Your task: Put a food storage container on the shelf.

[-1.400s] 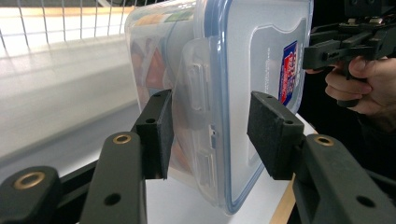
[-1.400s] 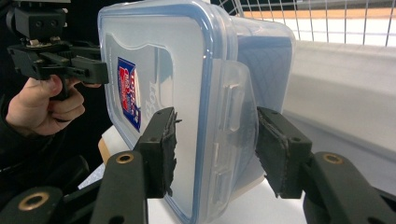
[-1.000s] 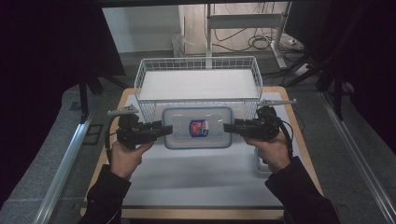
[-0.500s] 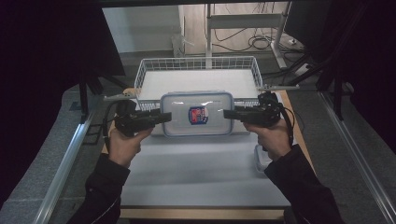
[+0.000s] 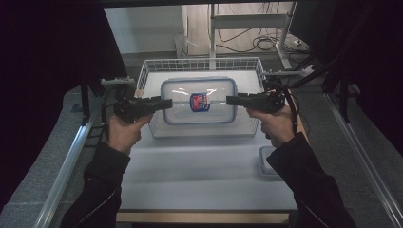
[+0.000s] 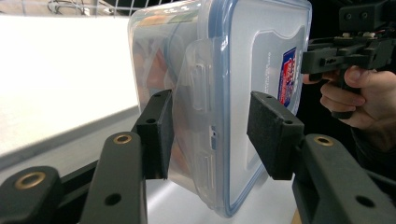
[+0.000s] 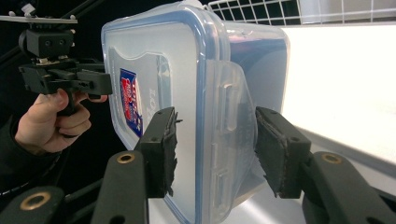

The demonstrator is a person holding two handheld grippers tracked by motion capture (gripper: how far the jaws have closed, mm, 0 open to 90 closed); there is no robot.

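- White tabletop [image 5: 199,166], matt and smooth, wooden edge along the near side; grey carpet on both flanks, dark curtains behind, loose cables on the far floor.
- One wire basket [image 5: 147,78]: white, rectangular, open grid walls, standing at the far end of the table.
- One box [image 5: 198,101]: clear plastic, rectangular with rounded corners, blue seal round the lid, flat hinged clips on its short ends, red and blue sticker on top. Held level above the basket, lid up, off the table.
- One small clear tub [image 5: 268,161], lying on the table near the right edge, beside the right sleeve.
- Two grippers, black, each with two flat foam-faced pads on metal arms with brass rivets.
- Left gripper [image 5: 164,102]: at the box's left short end, jaws partly closed and pinching that end, one pad under the base, the other over the lid, the clip between them. In the left gripper view the box [image 6: 219,93] fills the gap between the pads [image 6: 156,133].
- Right gripper [image 5: 233,100]: at the opposite short end, same pinch across lid and base. In the right gripper view the pad [image 7: 161,149] foam is frayed at the edge, pressed against the box [image 7: 205,102].
- Two hands: left hand [image 5: 124,132] and right hand [image 5: 276,124], each wrapped round a pistol grip, dark sleeves running in from the near edge.
- Box spanning between the two tools, carried by both.
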